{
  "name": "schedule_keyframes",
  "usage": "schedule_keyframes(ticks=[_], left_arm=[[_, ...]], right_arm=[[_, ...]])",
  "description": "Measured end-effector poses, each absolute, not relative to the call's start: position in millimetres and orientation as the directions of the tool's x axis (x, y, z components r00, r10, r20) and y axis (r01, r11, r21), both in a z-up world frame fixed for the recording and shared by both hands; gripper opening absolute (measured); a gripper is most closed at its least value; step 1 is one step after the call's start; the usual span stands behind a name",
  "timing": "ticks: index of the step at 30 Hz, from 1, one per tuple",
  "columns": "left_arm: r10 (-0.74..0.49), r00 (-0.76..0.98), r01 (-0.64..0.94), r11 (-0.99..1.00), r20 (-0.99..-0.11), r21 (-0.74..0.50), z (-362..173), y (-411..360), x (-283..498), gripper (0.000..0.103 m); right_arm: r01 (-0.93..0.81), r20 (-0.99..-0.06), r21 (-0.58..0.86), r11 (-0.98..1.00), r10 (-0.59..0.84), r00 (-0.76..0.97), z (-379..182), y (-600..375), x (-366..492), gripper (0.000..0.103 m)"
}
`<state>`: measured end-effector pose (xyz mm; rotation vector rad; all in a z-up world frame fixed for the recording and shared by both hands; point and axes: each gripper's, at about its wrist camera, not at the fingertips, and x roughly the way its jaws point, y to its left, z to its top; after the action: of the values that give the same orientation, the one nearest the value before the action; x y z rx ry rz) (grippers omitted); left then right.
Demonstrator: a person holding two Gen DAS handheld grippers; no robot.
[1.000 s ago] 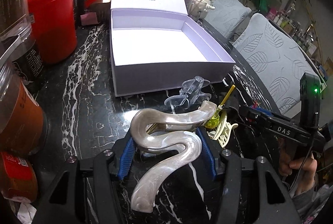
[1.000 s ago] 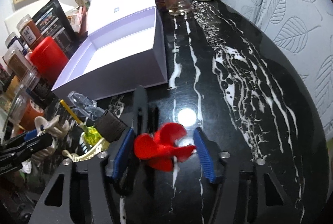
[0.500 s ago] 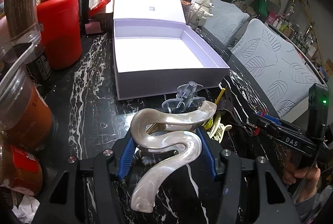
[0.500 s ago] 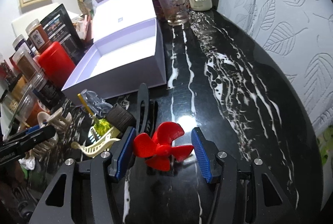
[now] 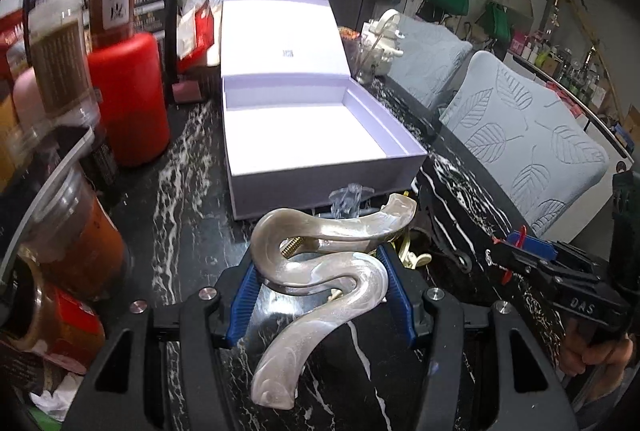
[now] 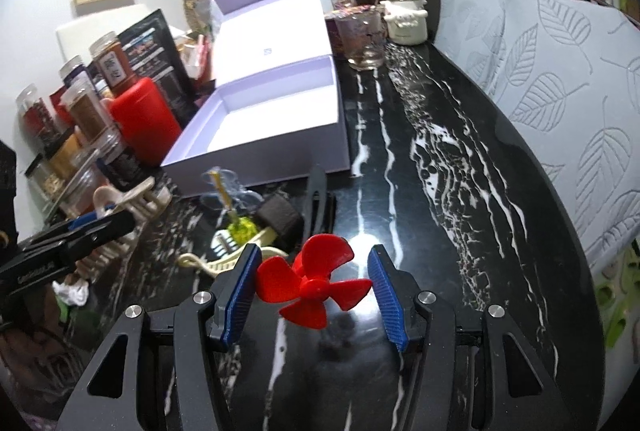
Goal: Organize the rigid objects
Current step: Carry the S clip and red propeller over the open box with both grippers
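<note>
While L claw [image 5: 320, 291] grips hairclip [image 5: 320, 271], R claw [image 6: 312, 287] grips propeller [image 6: 314, 285].

My left gripper [image 5: 320, 295] and right gripper [image 6: 314, 289] are matte black frames with silver screws. Each carries ribbed blue pads [image 6: 240, 295]. White "DAS" lettering marks the right one's side

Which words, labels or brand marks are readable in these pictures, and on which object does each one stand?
"DAS": white letters on the black right gripper, seen from the left wrist.
"陈皮": white label on the tall clear jar with brown contents.
Small grey mark inside the lavender box lid: too small to read.
Black printed packet: text blurred.
</note>
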<state>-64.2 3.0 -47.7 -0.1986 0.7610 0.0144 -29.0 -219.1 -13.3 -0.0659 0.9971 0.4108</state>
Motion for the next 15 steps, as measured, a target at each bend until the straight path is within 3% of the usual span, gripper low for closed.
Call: schedule_keyframes(ticks=[15], left_arm=[[-0.035, 0.807, -0.041, 0.992, -0.590, -0.115, -0.3, -4.5, -51.8, 0.056]], right_arm=[[-0.426, -0.801, 0.115, 0.897, 0.338, 0.495, 21.5, -202.5, -21.6, 0.055]])
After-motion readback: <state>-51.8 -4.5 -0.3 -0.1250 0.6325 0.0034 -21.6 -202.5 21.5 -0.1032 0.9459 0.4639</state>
